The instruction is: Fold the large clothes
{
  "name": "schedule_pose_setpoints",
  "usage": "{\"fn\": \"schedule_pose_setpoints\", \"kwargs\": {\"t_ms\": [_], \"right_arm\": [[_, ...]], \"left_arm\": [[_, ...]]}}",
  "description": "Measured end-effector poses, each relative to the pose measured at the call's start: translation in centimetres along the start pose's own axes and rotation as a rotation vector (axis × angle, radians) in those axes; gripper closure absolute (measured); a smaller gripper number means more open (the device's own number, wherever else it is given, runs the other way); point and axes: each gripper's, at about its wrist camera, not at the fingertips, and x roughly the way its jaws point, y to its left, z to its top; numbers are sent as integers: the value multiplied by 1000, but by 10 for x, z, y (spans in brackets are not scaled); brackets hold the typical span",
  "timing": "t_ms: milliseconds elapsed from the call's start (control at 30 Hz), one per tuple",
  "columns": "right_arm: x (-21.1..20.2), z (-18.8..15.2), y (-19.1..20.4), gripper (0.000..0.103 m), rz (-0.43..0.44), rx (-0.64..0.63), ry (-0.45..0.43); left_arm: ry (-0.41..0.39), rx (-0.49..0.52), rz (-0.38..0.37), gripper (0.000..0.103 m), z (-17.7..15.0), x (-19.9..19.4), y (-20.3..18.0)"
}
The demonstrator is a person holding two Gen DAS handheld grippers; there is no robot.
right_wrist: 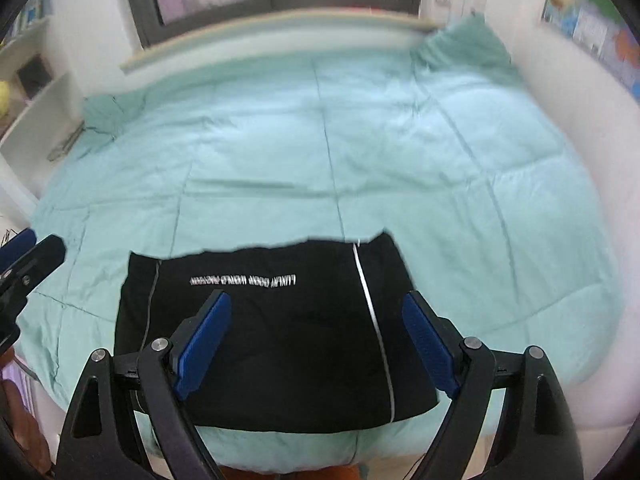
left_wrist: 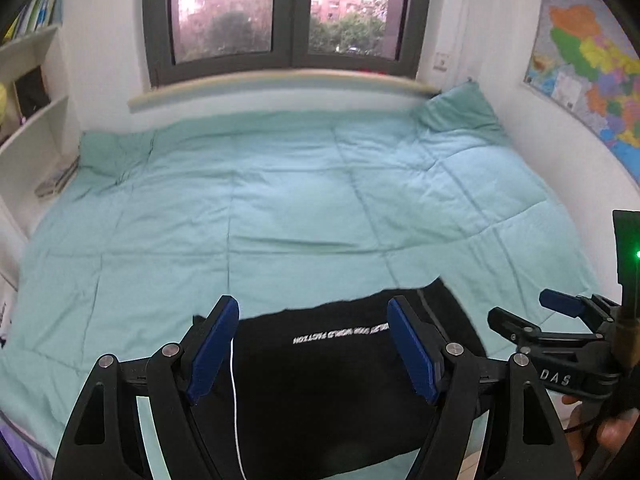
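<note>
A black garment with a line of white lettering and a white side stripe lies folded into a flat rectangle at the near edge of the bed. The left wrist view shows the same black garment from above. My left gripper hangs open above it, nothing between its blue pads. My right gripper also stands open over the cloth, apart from it. The right gripper shows at the right edge of the left wrist view, held by a hand. The left gripper's tip shows at the left edge of the right wrist view.
A mint-green quilt covers the whole bed, with pillows at the far left and far right. A window is behind the bed, white shelves stand at the left, and a map hangs on the right wall.
</note>
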Motion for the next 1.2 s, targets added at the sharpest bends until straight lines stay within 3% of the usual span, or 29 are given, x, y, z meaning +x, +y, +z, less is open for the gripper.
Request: {"fn": "schedule_pose_setpoints", "kwargs": {"t_ms": [200, 633, 933, 1067, 1200], "right_arm": [[-22, 5, 5, 14, -12, 0, -88], [10, -14, 24, 14, 21, -17, 32], [24, -20, 21, 14, 33, 0, 88], [26, -21, 20, 14, 61, 15, 107], [28, -22, 22, 14, 57, 14, 114]], "left_arm": [[-34, -3, 34, 25, -6, -22, -8], [80, -69, 58, 25, -37, 4, -1], [106, -98, 49, 25, -44, 8, 9], [129, -107, 8, 25, -43, 11, 10], [124, -77, 15, 25, -42, 12, 6]]}}
